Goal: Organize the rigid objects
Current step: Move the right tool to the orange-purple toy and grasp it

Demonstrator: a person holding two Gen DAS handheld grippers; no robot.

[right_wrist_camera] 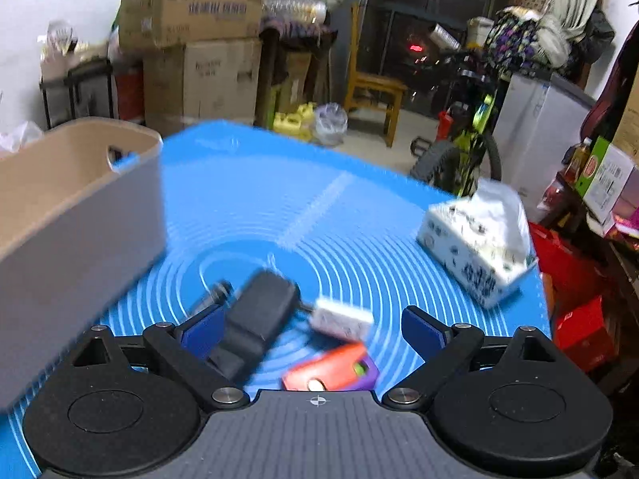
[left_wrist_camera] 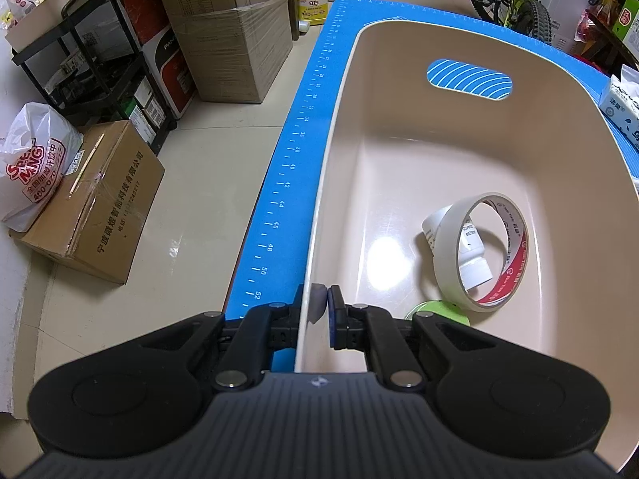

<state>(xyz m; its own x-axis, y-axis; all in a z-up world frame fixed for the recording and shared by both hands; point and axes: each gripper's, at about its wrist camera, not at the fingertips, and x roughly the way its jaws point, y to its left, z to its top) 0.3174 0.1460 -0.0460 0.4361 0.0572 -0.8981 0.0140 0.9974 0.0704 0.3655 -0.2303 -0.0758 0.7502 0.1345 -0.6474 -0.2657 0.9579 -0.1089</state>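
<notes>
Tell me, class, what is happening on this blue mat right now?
A person is sorting small items into a beige bin. The left gripper is clamped on the bin's near wall. Inside lie a tape roll, a white fitting and something green. The right gripper hovers open over a black adapter, a white plug and a red-and-purple item on the mat.

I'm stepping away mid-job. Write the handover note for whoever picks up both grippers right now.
Left gripper: shut on the near wall of the beige bin, steadying it.
Right gripper: open, holding nothing, low over the blue mat.
Done: tape roll, white plastic fitting and a green item, partly hidden, are in the bin.
Left: black adapter, small white block and red-and-purple item lie on the mat between the open fingers. The view is blurred. Tissue pack sits further right.
</notes>
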